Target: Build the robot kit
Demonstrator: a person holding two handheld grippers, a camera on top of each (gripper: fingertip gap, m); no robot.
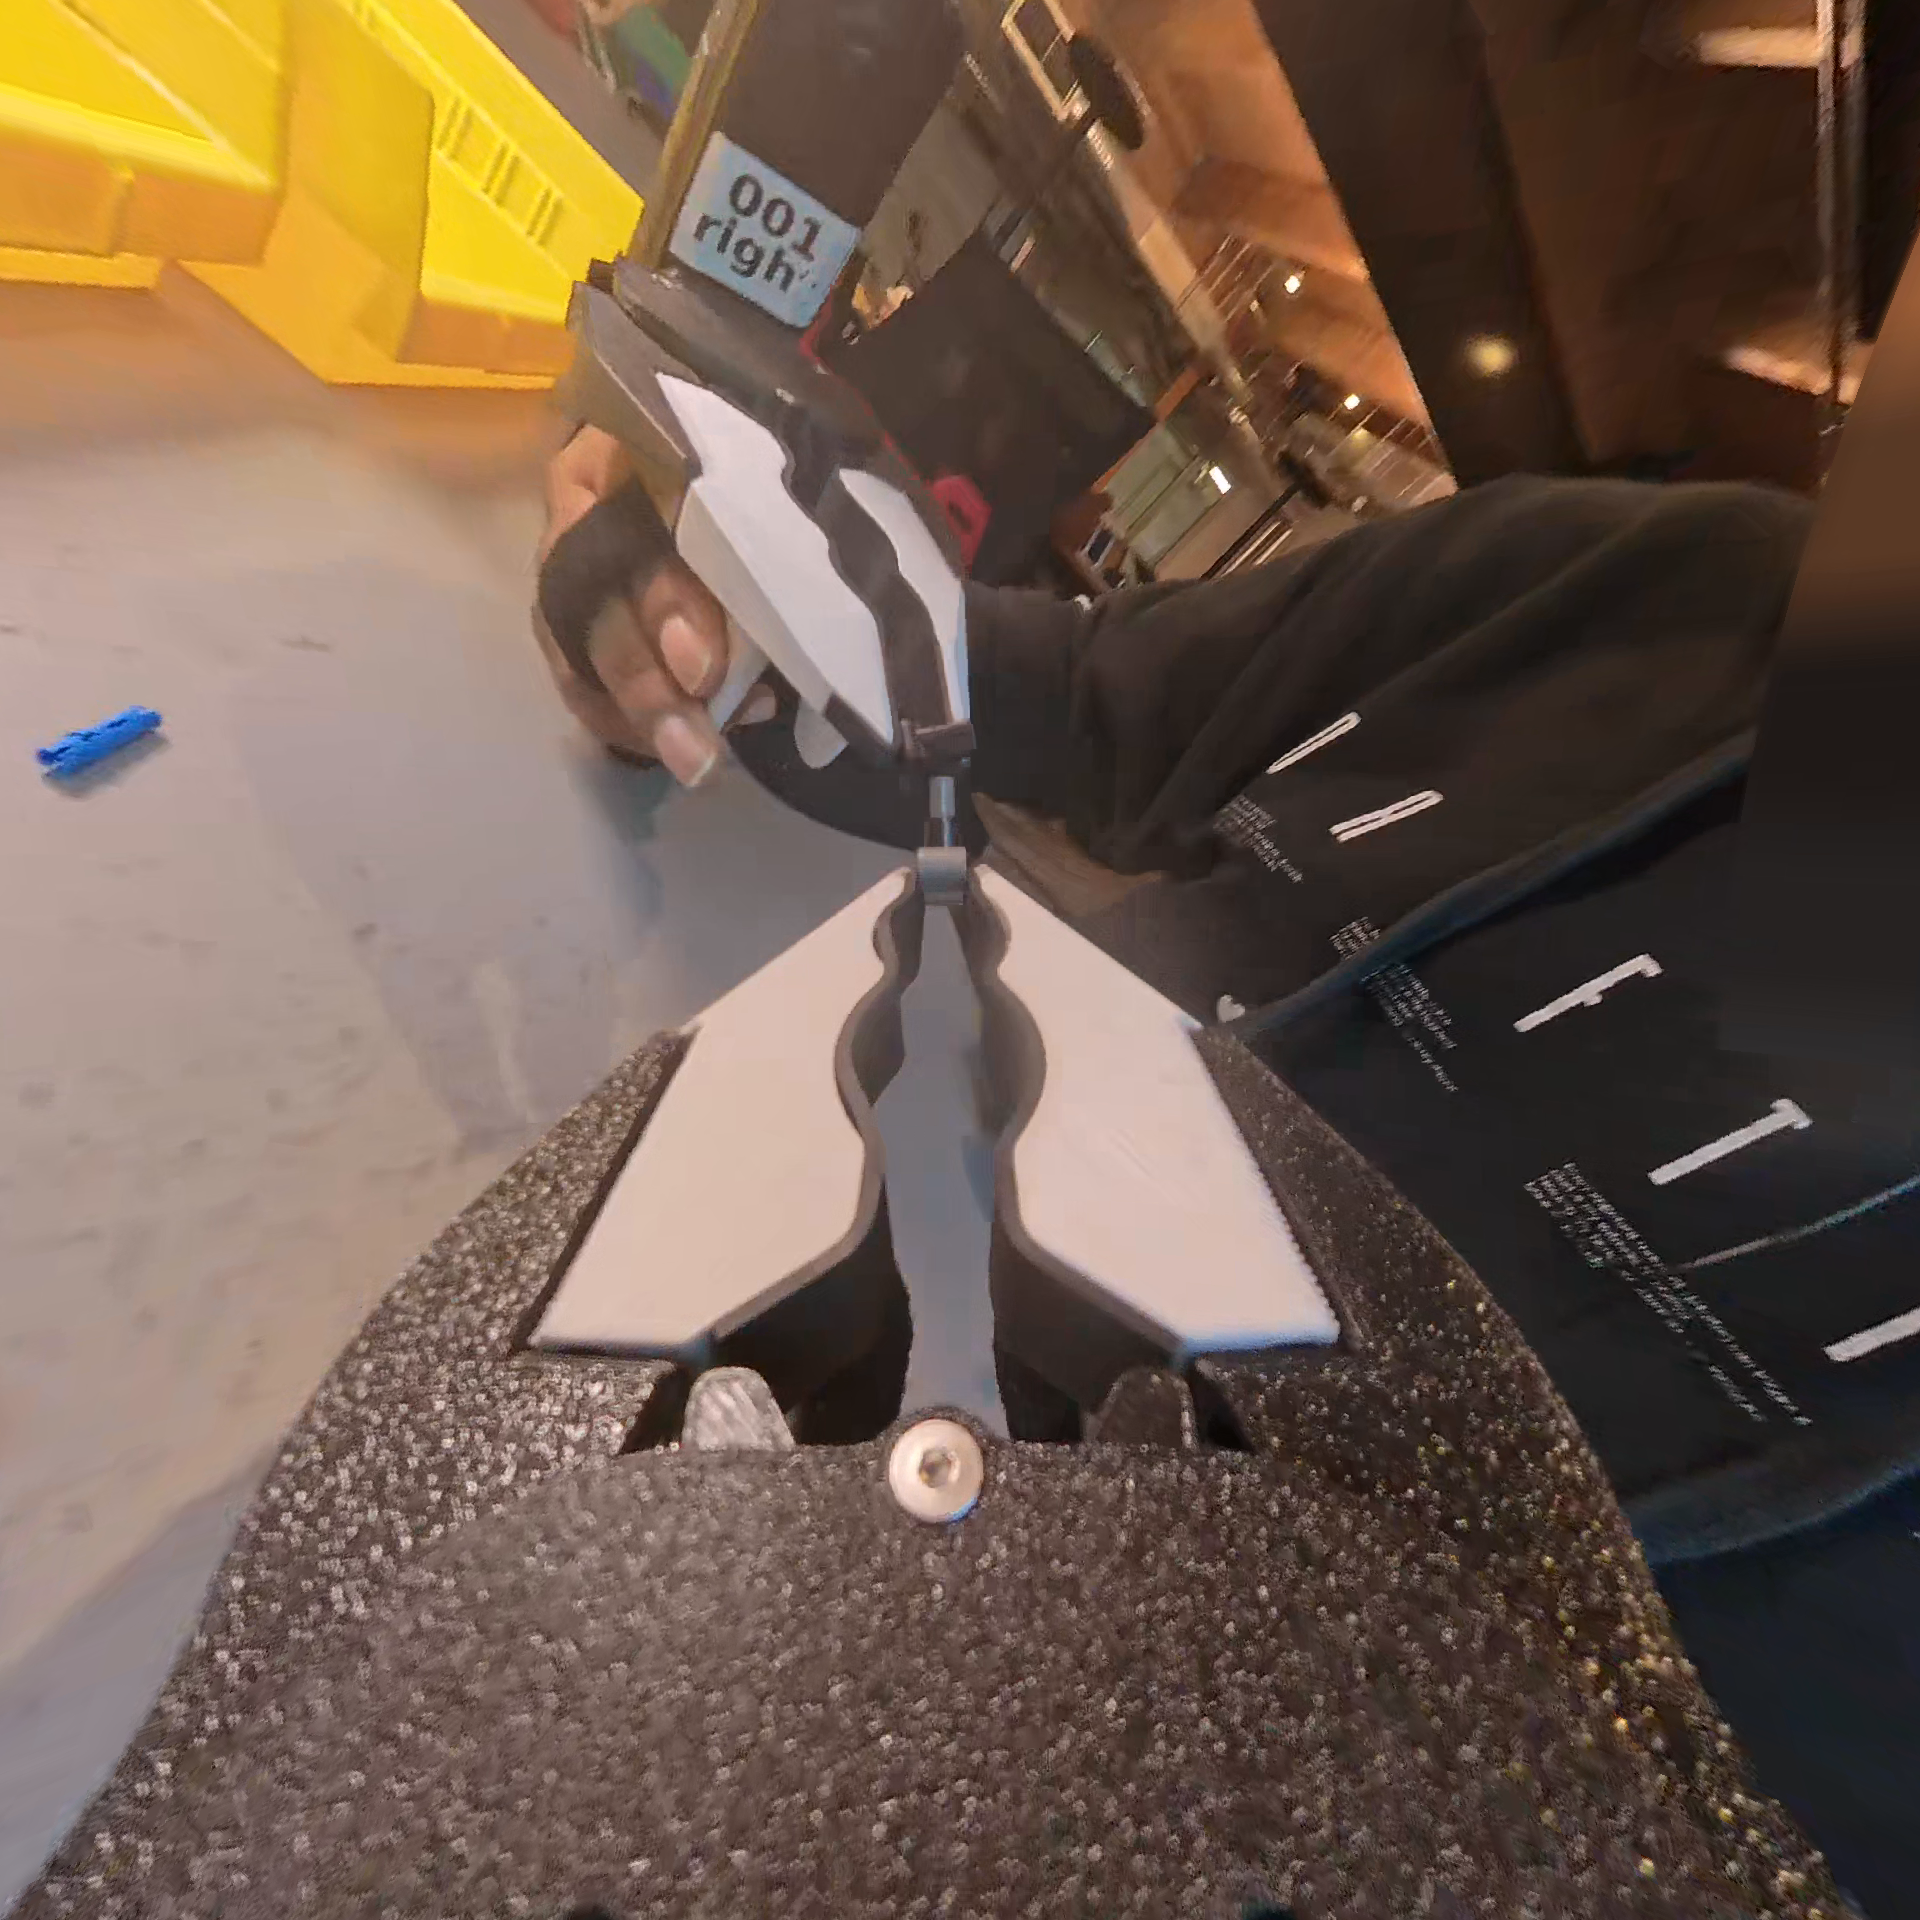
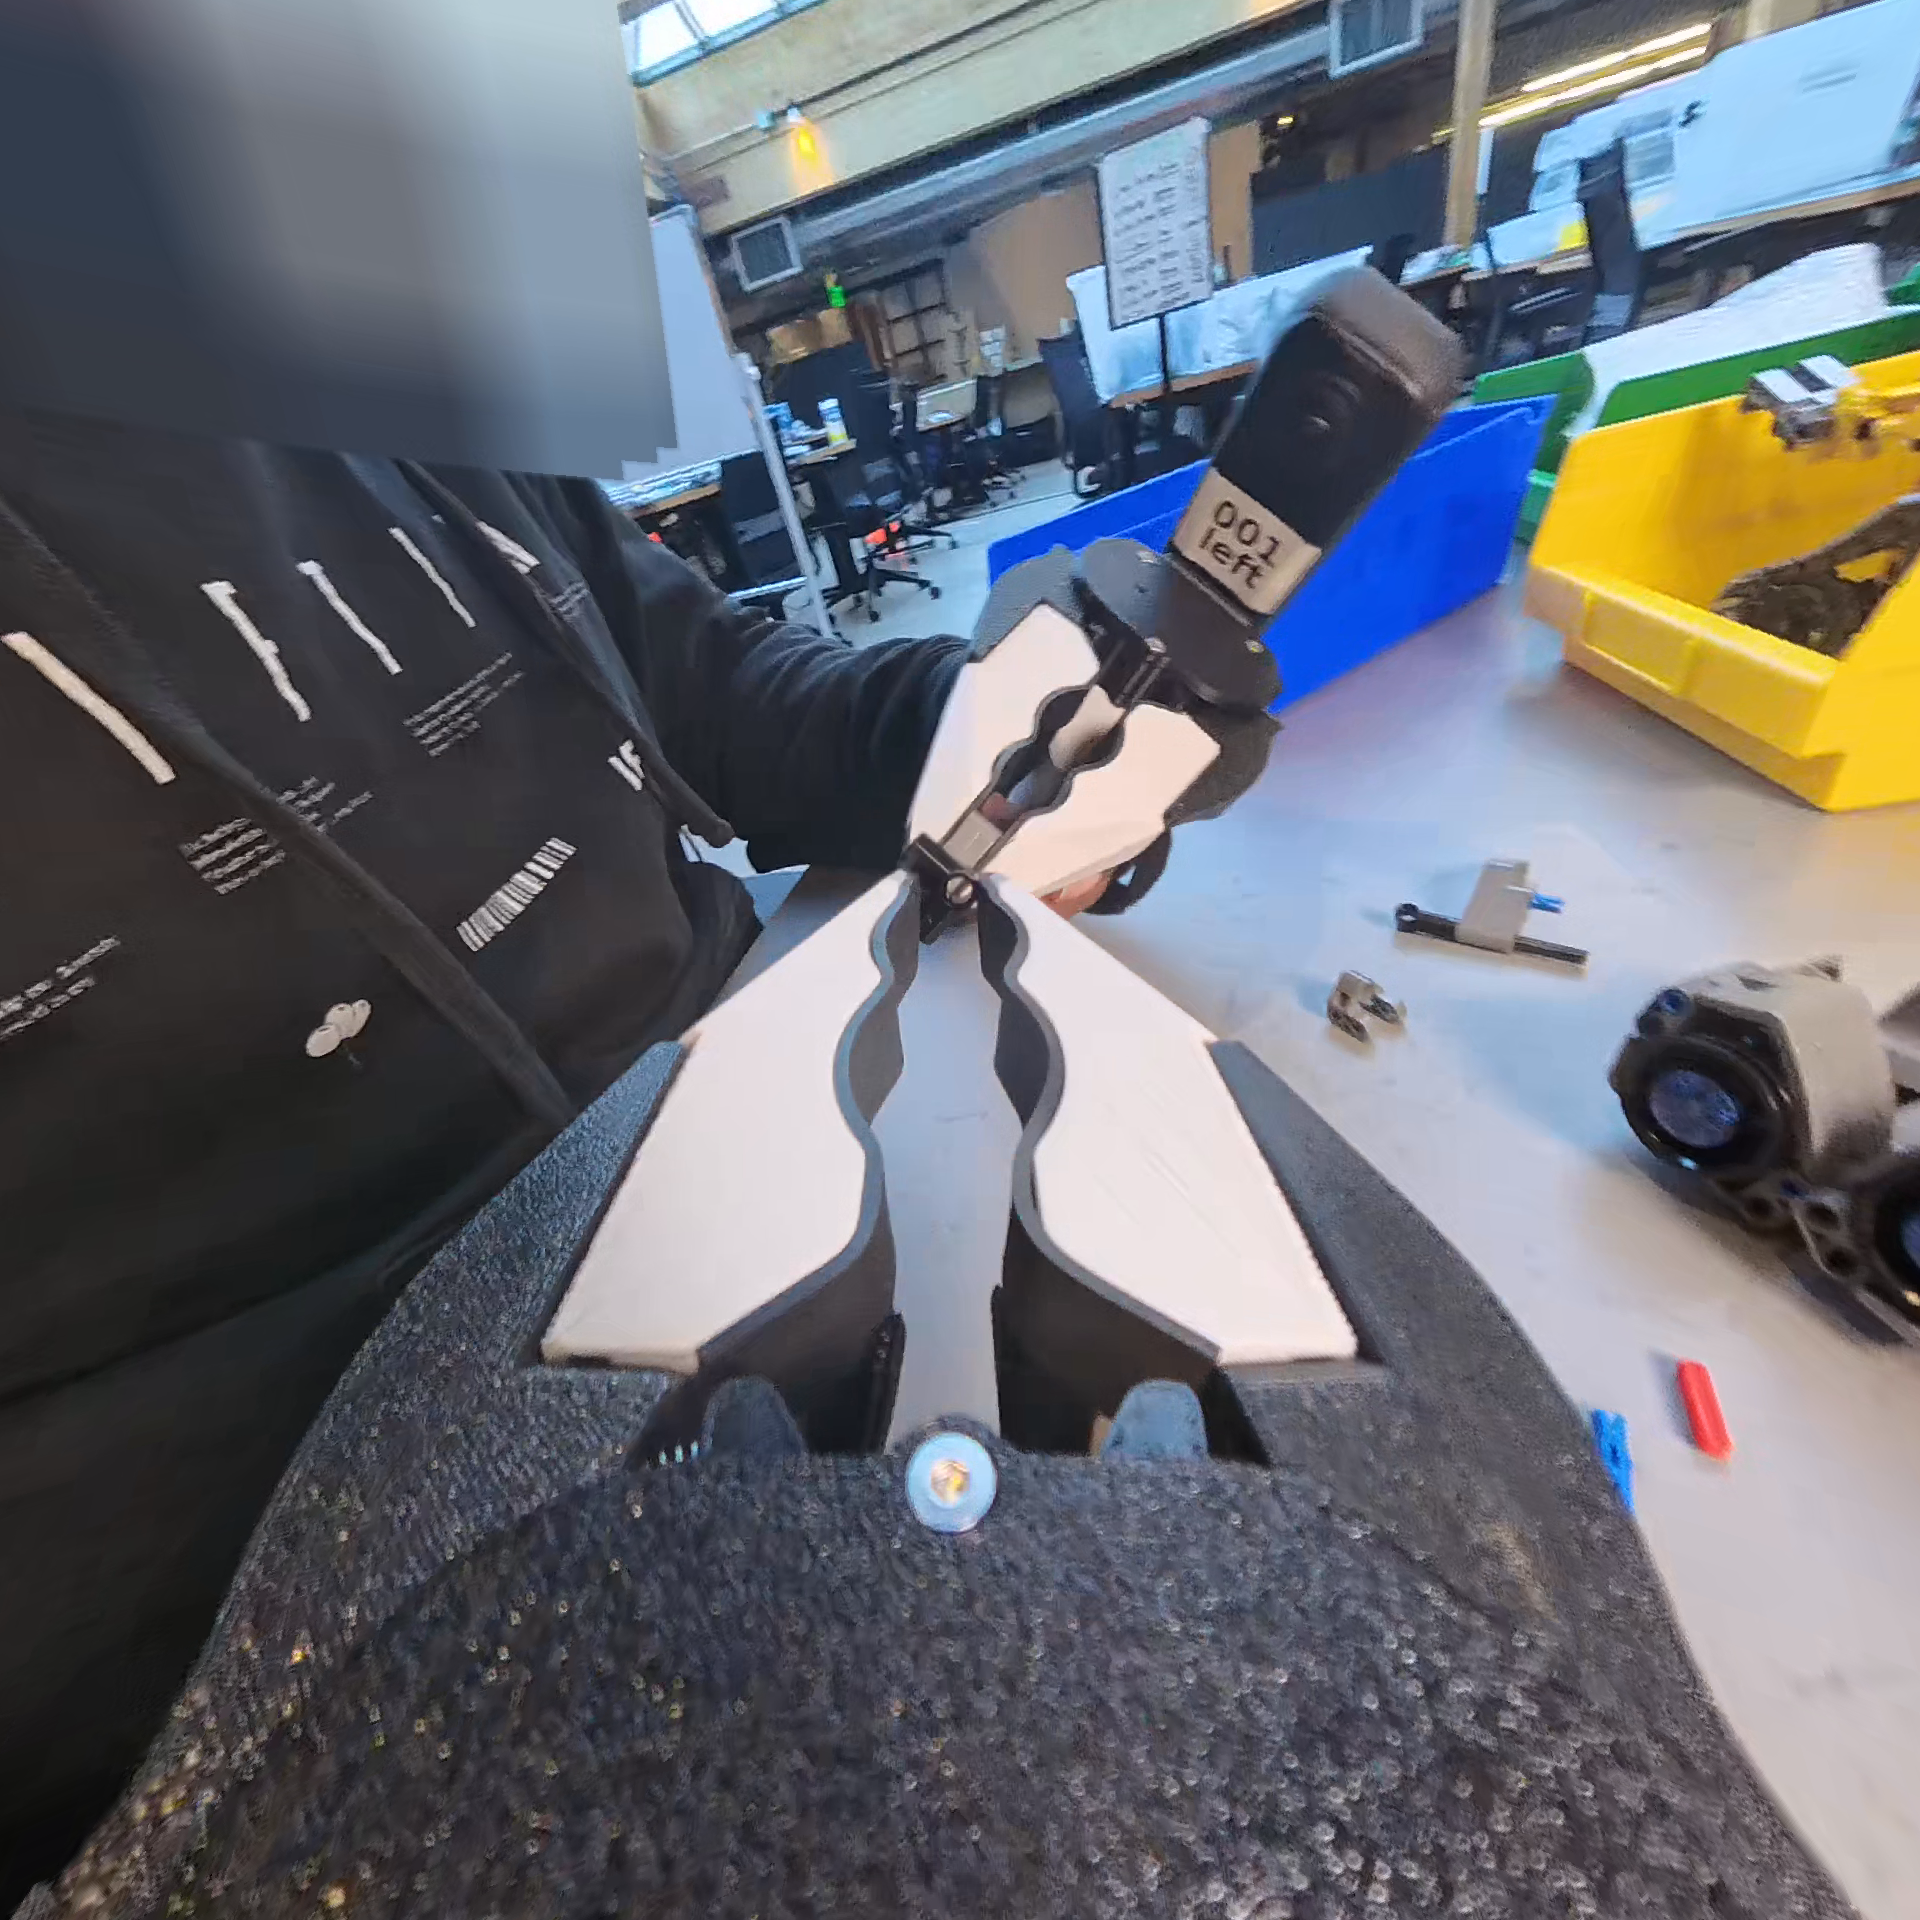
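Note:
My left gripper [image 1: 940,885] is shut on a small grey connector [image 1: 941,864] at its fingertips. My right gripper [image 2: 948,900] is shut on a small black connector piece [image 2: 954,889]. The two grippers point at each other tip to tip above the grey table [image 1: 260,935], and the two small parts meet between the tips. In the left wrist view the right gripper [image 1: 935,736] comes down from above, held by a gloved hand [image 1: 634,644], with a short black pin [image 1: 941,805] reaching to the grey connector. In the right wrist view the left gripper [image 2: 935,860] shows beyond my tips.
A person in a black hoodie [image 2: 312,831] stands close by. Yellow bins [image 1: 312,208] [image 2: 1714,623] and a blue bin [image 2: 1403,551] stand on the table. Loose parts lie there: a blue piece [image 1: 99,738], a grey block on a black axle [image 2: 1496,916], a small grey connector [image 2: 1361,1003], a wheeled assembly [image 2: 1766,1091], a red pin [image 2: 1704,1408].

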